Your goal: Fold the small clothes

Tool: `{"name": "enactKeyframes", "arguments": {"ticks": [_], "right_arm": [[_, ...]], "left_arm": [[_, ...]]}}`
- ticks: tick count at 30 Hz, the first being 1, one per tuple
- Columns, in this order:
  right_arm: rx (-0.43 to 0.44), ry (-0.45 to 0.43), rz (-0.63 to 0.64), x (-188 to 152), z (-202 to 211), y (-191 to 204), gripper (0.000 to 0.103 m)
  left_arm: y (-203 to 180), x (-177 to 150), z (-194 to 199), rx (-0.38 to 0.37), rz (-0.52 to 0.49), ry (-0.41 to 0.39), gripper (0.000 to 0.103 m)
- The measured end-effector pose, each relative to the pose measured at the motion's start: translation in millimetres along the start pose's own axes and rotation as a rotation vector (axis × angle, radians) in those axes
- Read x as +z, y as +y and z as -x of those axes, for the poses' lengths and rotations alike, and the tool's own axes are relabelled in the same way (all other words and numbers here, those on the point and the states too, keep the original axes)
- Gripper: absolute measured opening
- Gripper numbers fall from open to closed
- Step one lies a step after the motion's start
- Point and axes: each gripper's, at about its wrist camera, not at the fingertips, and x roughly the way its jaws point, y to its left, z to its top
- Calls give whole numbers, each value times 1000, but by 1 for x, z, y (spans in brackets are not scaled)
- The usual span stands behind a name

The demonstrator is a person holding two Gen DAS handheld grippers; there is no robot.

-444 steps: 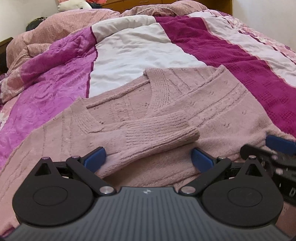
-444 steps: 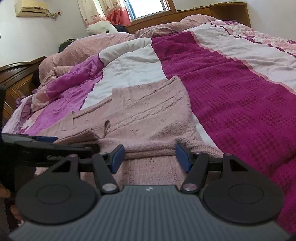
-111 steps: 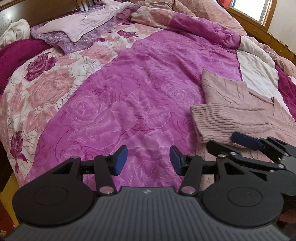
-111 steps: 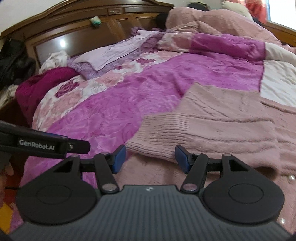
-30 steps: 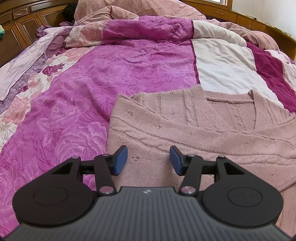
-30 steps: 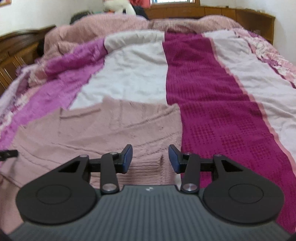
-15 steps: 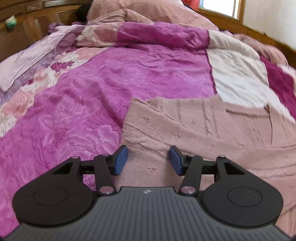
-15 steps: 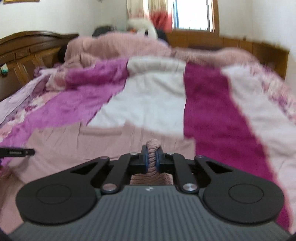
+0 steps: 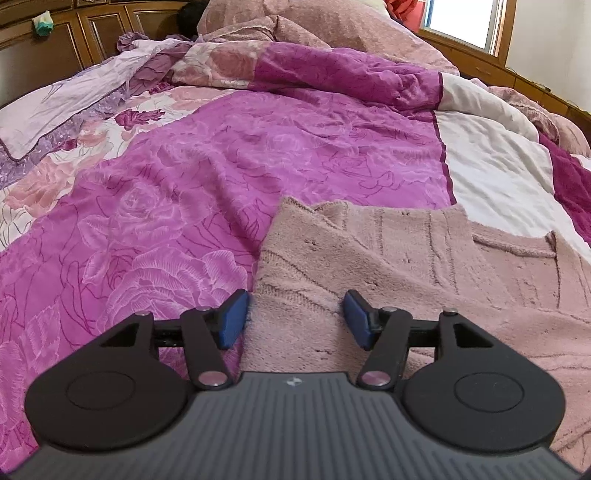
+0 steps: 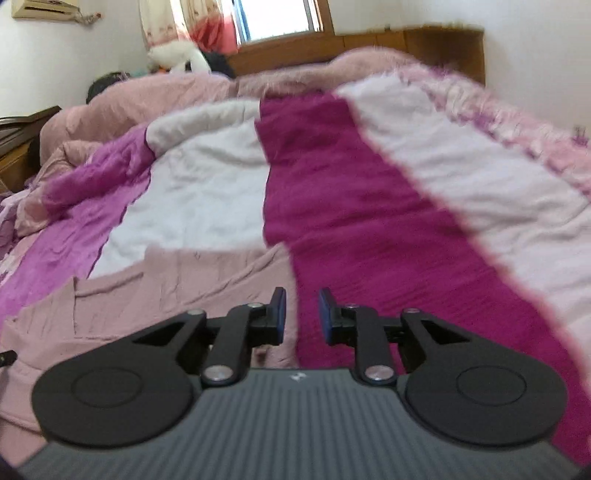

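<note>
Sweater: pink knit, flat on the bed quilt, lower right of left view.
Left tongs: apart, straddling its left edge.
Right tongs: slightly apart, holding nothing, over its right edge.
Advice: grip both layers squarely before lifting.

A home bedroom: a wide bed under a magenta, white and floral patchwork quilt, a carved wooden headboard, a curtained window and a wall air conditioner.
</note>
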Motion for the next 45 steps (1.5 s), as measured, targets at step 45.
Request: {"name": "enactKeyframes", "arguments": {"ticks": [45], "right_arm": [[390, 167, 286, -49, 157, 43, 50]], "left_arm": [[15, -49, 235, -95, -408, 1, 65]]}}
